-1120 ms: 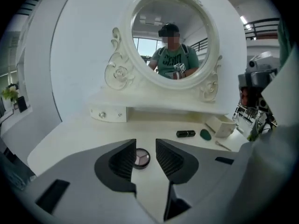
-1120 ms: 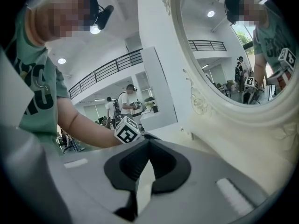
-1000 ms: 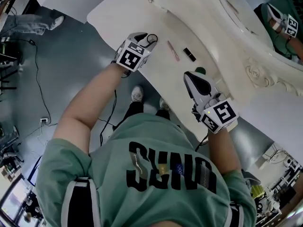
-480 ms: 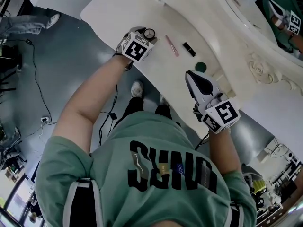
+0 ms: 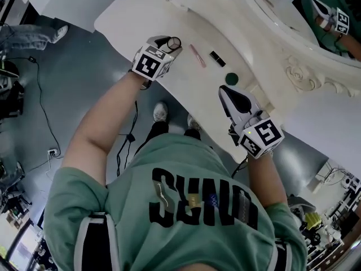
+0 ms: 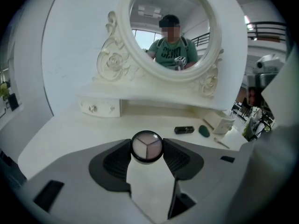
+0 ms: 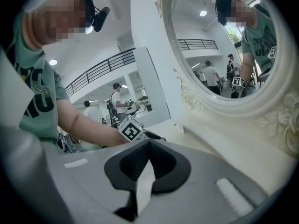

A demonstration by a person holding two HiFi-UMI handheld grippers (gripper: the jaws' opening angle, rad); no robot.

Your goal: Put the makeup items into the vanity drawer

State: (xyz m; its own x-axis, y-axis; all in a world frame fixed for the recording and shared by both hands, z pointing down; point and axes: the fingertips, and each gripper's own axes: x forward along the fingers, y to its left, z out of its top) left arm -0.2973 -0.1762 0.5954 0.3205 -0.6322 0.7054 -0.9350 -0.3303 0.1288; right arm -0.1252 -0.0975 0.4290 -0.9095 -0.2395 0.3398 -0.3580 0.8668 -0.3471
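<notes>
**Left hand-held gripper** (image 5: 167, 43), one: jaws closing on one round, black-rimmed eyeshadow compact (image 6: 146, 146) with three pale shades. Both pads touch its rim. The compact sits by the near edge of the white desk (image 5: 141, 13).

**Right hand-held gripper** (image 7: 148, 146), one: jaws together, nothing between them.

**Loose on the desk**, in a line running toward 4 o'clock from the compact in the head view:
- one slim pink stick (image 5: 197, 55)
- one black tube (image 5: 217, 58)
- one dark green oval piece (image 5: 231, 78)

**Mirror**, one: oval, in a carved white frame (image 6: 124, 31), at 12 o'clock in the left gripper view.
</notes>
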